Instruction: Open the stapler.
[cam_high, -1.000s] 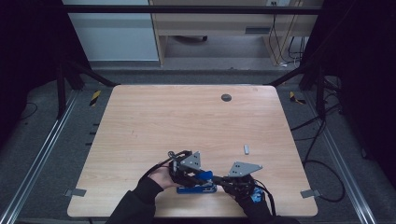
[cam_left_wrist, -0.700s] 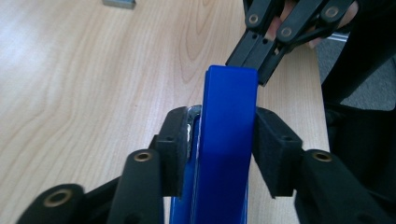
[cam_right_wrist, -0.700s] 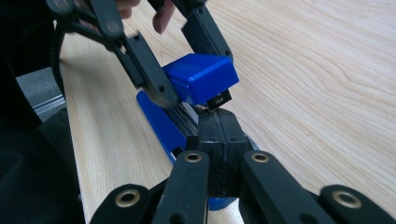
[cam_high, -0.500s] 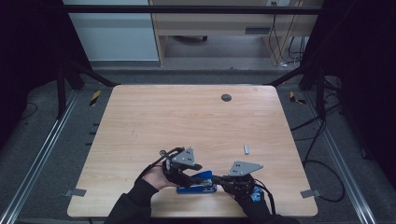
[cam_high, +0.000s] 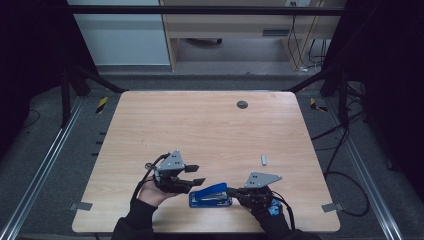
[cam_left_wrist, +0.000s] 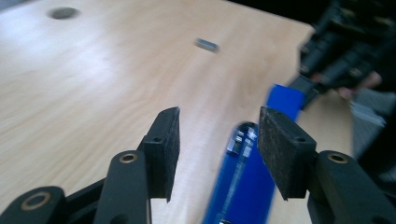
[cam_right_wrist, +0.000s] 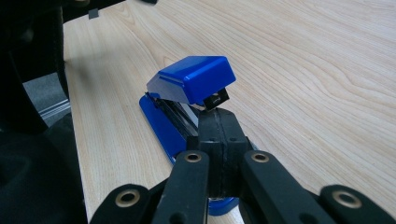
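A blue stapler (cam_high: 210, 195) lies near the table's front edge with its top arm (cam_right_wrist: 191, 79) tilted up off the base. My right gripper (cam_high: 229, 190) is shut, and its tips (cam_right_wrist: 219, 116) rest against the stapler's rear end under the raised arm. My left gripper (cam_high: 196, 174) hovers just left of the stapler and is open. Its jaws have just been opening and nothing sits between the pads (cam_left_wrist: 163, 144). In the left gripper view the stapler (cam_left_wrist: 243, 186) lies below and beyond them.
A small grey metal piece (cam_high: 263, 160) lies on the wooden table (cam_high: 210, 130) to the right of centre, also seen ahead in the left gripper view (cam_left_wrist: 206, 44). A dark round hole (cam_high: 242, 104) marks the far side. The front edge runs close behind both hands.
My left gripper has drawn back to the left, away from the stapler, and its jaws stand wider. The right gripper and the stapler have stayed put.
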